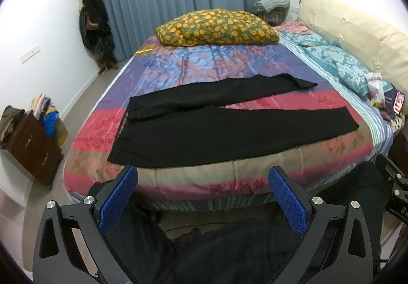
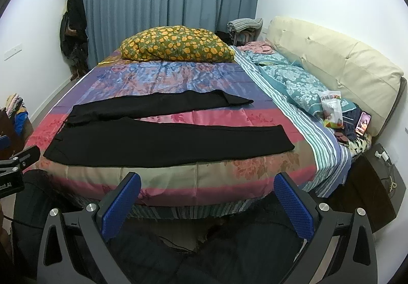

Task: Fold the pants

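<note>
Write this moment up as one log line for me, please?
stage: before first grasp | pants: flat on bed, legs spread, unfolded | left hand-held gripper: open, short of bed | right hand-held gripper: open, short of bed

Even indoor light, sharp centre (fisheye bending, dark vignetted corners)

The left claw (image 1: pixel 203 177) was held level with its blue-padded fingers (image 1: pixel 118 198) spread wide apart, gripping nothing. The right claw (image 2: pixel 207 183) matched it, fingers (image 2: pixel 293 205) likewise parted and empty.
</note>
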Motion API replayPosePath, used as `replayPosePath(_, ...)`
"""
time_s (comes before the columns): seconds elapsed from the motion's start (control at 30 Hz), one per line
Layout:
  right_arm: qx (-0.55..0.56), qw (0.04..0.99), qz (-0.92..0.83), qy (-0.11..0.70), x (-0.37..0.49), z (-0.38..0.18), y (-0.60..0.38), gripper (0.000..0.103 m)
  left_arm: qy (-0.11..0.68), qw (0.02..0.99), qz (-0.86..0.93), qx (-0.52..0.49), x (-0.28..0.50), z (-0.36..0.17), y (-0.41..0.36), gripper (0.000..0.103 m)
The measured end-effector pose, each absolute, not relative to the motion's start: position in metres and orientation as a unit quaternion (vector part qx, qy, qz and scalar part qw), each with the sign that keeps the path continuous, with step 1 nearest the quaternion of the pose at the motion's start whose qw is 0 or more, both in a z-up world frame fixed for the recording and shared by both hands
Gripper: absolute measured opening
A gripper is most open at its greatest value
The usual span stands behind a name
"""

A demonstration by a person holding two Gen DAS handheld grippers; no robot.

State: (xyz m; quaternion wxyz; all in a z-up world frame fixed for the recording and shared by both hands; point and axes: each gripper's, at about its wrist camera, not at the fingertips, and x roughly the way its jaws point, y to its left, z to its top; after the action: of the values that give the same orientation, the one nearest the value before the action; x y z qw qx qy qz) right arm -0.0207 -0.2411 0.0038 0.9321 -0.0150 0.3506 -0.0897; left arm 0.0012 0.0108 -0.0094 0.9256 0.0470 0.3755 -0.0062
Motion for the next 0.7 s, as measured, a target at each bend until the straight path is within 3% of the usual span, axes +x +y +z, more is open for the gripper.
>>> replayPosePath(0.7,-0.022,0.930,-0.100,0.353,-0.0185,0.0042,-0.2431,0.103,0.375,0.926,-0.005,0.047,-0.0012,-0.0122,0.0089,0.102)
